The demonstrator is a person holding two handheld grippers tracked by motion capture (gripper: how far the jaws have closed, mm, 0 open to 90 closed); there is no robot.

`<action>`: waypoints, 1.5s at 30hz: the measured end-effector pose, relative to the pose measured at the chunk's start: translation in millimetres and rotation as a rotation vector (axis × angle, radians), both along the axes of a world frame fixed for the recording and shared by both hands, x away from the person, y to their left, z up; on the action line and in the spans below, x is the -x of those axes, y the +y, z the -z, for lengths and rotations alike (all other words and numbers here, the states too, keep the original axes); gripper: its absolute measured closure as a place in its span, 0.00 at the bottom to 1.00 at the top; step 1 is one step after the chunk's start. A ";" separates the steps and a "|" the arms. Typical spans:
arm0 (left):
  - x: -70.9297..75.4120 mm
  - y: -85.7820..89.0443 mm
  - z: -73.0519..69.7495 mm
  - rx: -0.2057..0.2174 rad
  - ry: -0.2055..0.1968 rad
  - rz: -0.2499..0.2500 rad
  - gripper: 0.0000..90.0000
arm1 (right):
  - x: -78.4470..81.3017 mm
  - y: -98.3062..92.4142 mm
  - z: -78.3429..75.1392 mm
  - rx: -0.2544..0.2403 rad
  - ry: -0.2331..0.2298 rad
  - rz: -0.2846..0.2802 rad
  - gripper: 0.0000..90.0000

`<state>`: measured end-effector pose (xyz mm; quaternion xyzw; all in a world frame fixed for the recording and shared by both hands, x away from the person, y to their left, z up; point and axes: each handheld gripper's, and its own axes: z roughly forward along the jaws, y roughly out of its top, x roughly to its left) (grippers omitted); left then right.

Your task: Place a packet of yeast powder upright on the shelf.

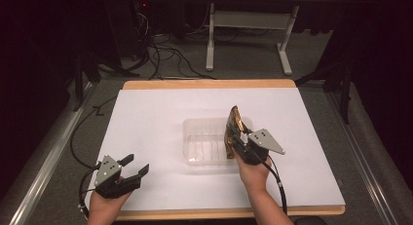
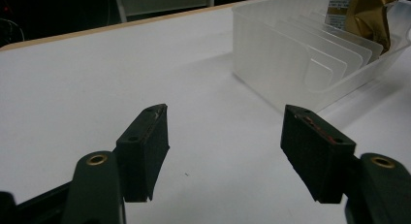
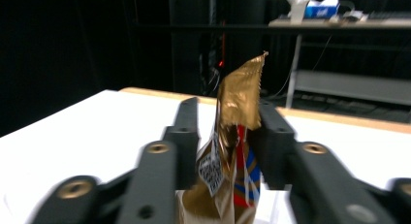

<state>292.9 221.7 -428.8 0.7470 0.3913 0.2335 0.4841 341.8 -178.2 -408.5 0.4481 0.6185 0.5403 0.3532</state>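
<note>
Item: gold packet point(image 1: 234, 129), foil, with a red and blue print and a small white label low on one face. It is standing on edge at the right end of the tray point(image 1: 195, 137), long axis running up and slightly away from the person, top edge leaning toward the far side of the surface point(image 1: 146, 118). In the right gripper view the packet point(image 3: 240, 136) is rising straight up between the two jaws, its crimped top well above their tips.

Right gripper point(image 1: 239, 143): sitting directly at the packet, by far the nearer of the two. Its jaws are standing part open, one on each face of the packet; a narrow gap is showing on each side in the right gripper view, so the pads are not pressing on the foil. The packet is therefore resting in the tray, not being carried.

Tray: clear plastic, ribbed with thin upright dividers point(image 2: 334, 54), lying mid-surface.

Left gripper point(image 1: 132, 167): resting near the front left corner, well apart from the tray, jaws wide open and holding nothing.

Not legible: the packet's foot and the slot it is occupying are lying below the frame edge in the right gripper view; in the high view the gripper is covering its lower end. Label text is blurring out.
</note>
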 end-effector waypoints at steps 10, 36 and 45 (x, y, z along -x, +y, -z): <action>-0.8 -1.0 1.6 -0.006 0.012 0.005 0.38 | -1.4 -13.4 -11.5 -0.003 0.116 -0.085 0.33; -1.7 -3.9 3.4 -0.018 0.025 0.007 0.38 | 60.1 -95.1 -16.0 0.066 0.104 -0.159 0.31; -6.8 -8.7 8.4 -0.040 0.063 0.020 0.37 | 48.7 -154.4 13.2 0.177 0.176 -0.014 0.34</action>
